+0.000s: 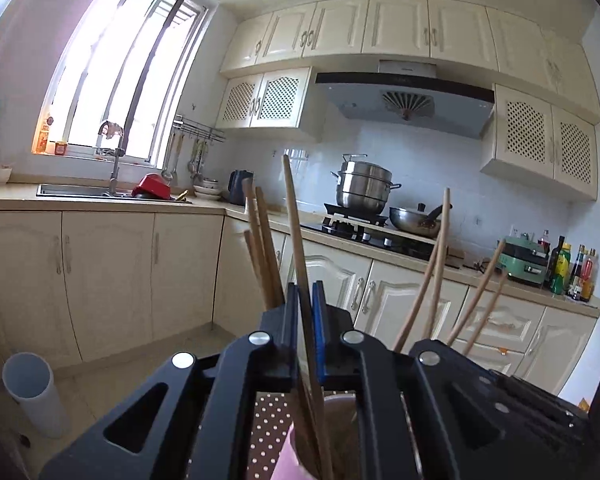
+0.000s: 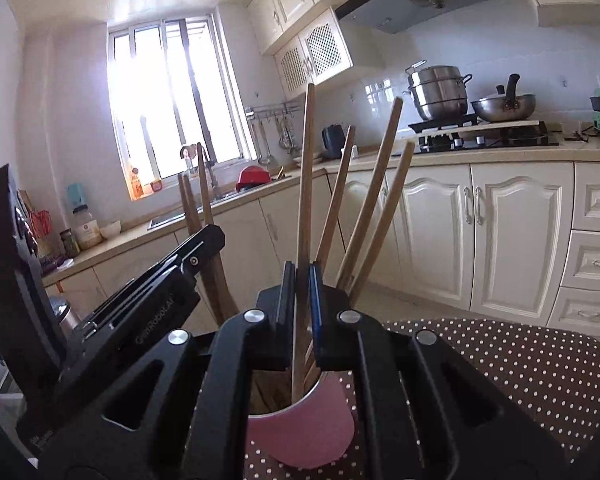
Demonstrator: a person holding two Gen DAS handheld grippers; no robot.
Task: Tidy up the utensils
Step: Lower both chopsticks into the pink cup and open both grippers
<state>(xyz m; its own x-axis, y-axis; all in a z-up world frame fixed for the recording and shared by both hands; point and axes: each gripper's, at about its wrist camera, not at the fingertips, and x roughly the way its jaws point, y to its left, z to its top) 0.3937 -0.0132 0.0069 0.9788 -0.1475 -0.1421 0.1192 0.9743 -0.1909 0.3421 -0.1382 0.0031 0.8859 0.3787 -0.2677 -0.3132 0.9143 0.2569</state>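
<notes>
A pink cup (image 2: 312, 432) stands on a brown polka-dot tablecloth (image 2: 520, 364) and holds several wooden chopsticks. My right gripper (image 2: 302, 280) is shut on one upright chopstick (image 2: 306, 168) above the cup. My left gripper (image 1: 305, 300) is shut on another chopstick (image 1: 294, 216) that also stands in the cup (image 1: 288, 460). Other chopsticks (image 2: 380, 192) lean outward to both sides. The left gripper's body (image 2: 148, 304) shows at the left of the right wrist view.
Kitchen cabinets, a sink with a red bowl (image 1: 152, 187), and a stove with a steel pot (image 1: 363, 186) and a wok run along the far counter. A white cylinder (image 1: 34, 392) stands at lower left. Bottles (image 1: 572, 272) stand at the counter's right end.
</notes>
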